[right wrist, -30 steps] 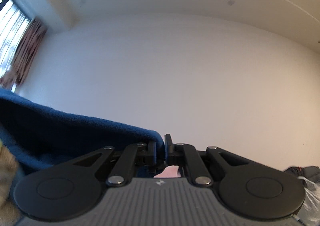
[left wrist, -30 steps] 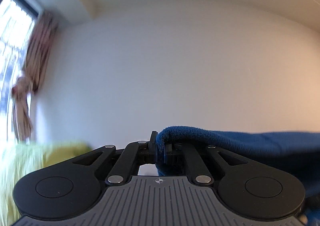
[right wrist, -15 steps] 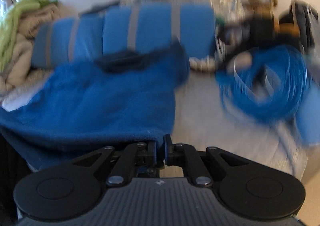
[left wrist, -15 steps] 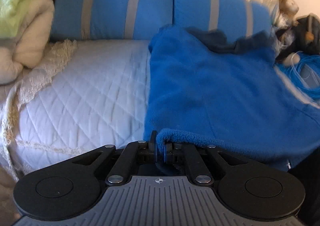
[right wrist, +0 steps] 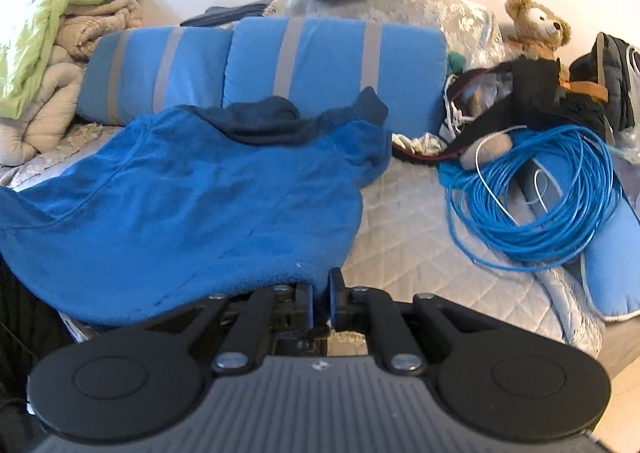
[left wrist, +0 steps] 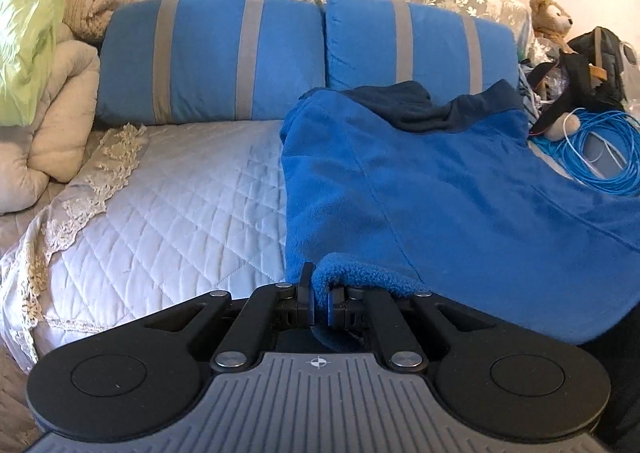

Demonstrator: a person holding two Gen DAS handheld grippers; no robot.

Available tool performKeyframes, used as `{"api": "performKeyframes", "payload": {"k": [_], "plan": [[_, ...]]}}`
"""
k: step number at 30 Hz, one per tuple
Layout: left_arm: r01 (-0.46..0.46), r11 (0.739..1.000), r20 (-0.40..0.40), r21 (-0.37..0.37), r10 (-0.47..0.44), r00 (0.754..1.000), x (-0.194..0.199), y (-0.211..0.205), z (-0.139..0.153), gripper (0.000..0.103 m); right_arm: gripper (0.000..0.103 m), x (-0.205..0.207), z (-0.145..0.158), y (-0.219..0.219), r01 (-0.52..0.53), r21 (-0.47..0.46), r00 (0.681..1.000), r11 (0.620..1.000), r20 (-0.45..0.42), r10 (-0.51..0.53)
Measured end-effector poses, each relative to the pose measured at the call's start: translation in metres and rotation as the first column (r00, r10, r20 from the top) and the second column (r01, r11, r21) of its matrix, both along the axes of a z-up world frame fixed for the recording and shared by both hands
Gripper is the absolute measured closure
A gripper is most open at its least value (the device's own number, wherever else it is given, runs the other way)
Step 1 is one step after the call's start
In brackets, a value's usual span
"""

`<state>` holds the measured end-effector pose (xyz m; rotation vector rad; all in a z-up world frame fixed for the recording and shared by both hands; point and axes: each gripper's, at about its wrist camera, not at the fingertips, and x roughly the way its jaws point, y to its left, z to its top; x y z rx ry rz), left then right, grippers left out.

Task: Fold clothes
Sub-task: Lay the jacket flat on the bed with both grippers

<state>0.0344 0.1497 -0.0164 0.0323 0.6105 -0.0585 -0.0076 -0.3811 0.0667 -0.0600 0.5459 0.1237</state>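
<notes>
- Left wrist view: the left gripper (left wrist: 319,295) pinches the near hem of the blue fleece garment (left wrist: 440,189), whose left edge runs straight up toward the striped pillows (left wrist: 304,53). To its left the quilted bedspread (left wrist: 180,205) lies bare as far as the beige bedding pile (left wrist: 52,109).
- Right wrist view: the right gripper (right wrist: 320,293) is clamped on the garment's (right wrist: 192,189) near right corner. Bare quilt (right wrist: 396,229) separates the garment's right edge from the coiled blue cable (right wrist: 532,189).
</notes>
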Motion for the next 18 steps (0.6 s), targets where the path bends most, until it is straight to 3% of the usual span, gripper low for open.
{"api": "performKeyframes", "payload": {"k": [18], "plan": [[0.002,1.000,-0.029,-0.014,-0.002,1.000,0.005,-0.001,-0.004,0.098,0.095,0.007,-0.009,-0.008,0.001,0.009,0.998,1.000,-0.060,0.000]]}}
